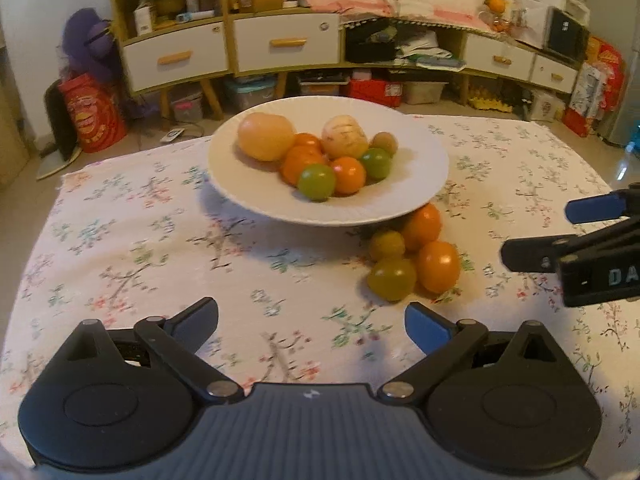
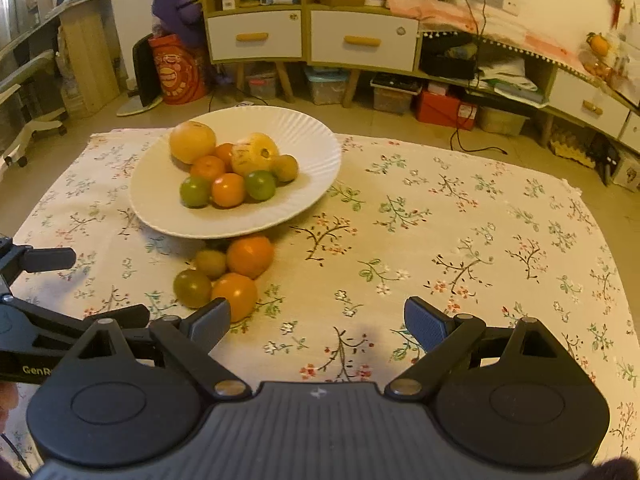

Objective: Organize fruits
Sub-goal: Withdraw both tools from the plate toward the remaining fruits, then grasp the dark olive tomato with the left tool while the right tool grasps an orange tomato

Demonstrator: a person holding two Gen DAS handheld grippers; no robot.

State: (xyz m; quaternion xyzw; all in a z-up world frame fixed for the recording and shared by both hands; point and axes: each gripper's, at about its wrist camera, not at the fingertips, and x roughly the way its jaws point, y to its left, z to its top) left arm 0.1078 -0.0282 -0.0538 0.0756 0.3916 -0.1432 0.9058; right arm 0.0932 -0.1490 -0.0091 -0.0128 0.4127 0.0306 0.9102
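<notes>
A white plate (image 1: 256, 196) (image 2: 312, 144) on the flowered tablecloth holds several fruits: a large yellow-orange one (image 1: 266, 136), a pale yellow one (image 1: 344, 137), oranges and green ones. Beside the plate's near edge lie two oranges (image 1: 438, 266) (image 2: 250, 256) and two greenish fruits (image 1: 391, 278) (image 2: 192, 288) on the cloth. My left gripper (image 1: 312, 326) is open and empty, near and left of the loose fruits. My right gripper (image 2: 318, 324) is open and empty, right of the loose fruits; it also shows in the left wrist view (image 1: 552, 236).
The table (image 2: 460, 220) carries a flowered cloth. Behind it stand cabinets with white drawers (image 1: 286, 42), storage boxes on the floor, a red bag (image 1: 90, 116) and an office chair (image 2: 28, 92) at far left.
</notes>
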